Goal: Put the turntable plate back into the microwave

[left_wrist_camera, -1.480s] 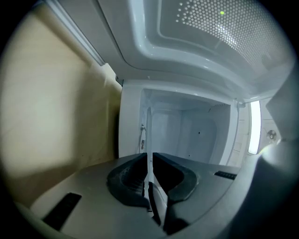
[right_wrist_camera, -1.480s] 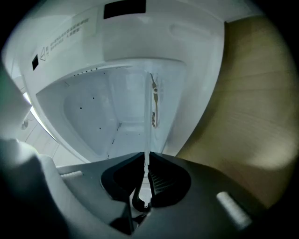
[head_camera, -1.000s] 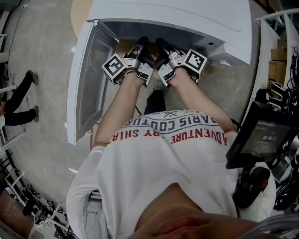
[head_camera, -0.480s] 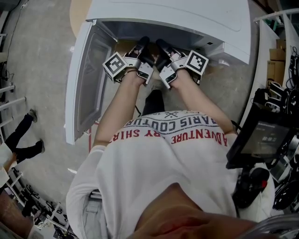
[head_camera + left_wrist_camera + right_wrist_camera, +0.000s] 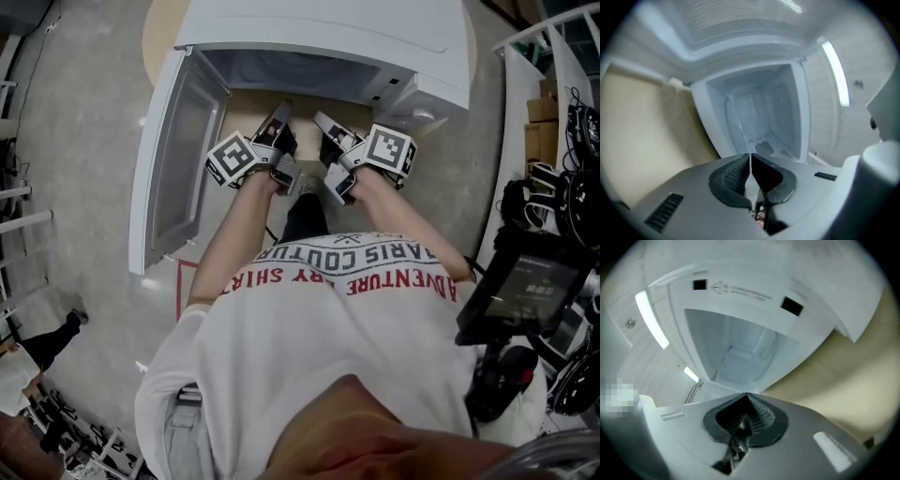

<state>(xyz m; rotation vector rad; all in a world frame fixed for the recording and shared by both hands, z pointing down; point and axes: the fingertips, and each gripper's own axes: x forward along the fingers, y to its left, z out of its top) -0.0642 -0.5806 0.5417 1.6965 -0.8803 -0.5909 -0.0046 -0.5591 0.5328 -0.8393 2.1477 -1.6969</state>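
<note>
My left claw (image 5: 750,160) and right claw (image 5: 746,401) are pinched shut, empty, at the open microwave (image 5: 375,42) (no plate visible) — placing looks done, I'd judge; next, swing its door (image 5: 173,169) closed.

The microwave (image 5: 328,37) has a smooth white casing with a slight sheen, and its cavity walls (image 5: 759,112) are pale and semi-gloss. The desk (image 5: 248,101) top looks like light wood and is matt. The left gripper (image 5: 750,159) and right gripper (image 5: 746,397) have matt grey plastic shells. Their jaws carry black, ribbed, rubber-like pads (image 5: 733,174). The floor (image 5: 84,112) is grey, matt and speckled. The shirt (image 5: 309,337) is white cloth.
</note>
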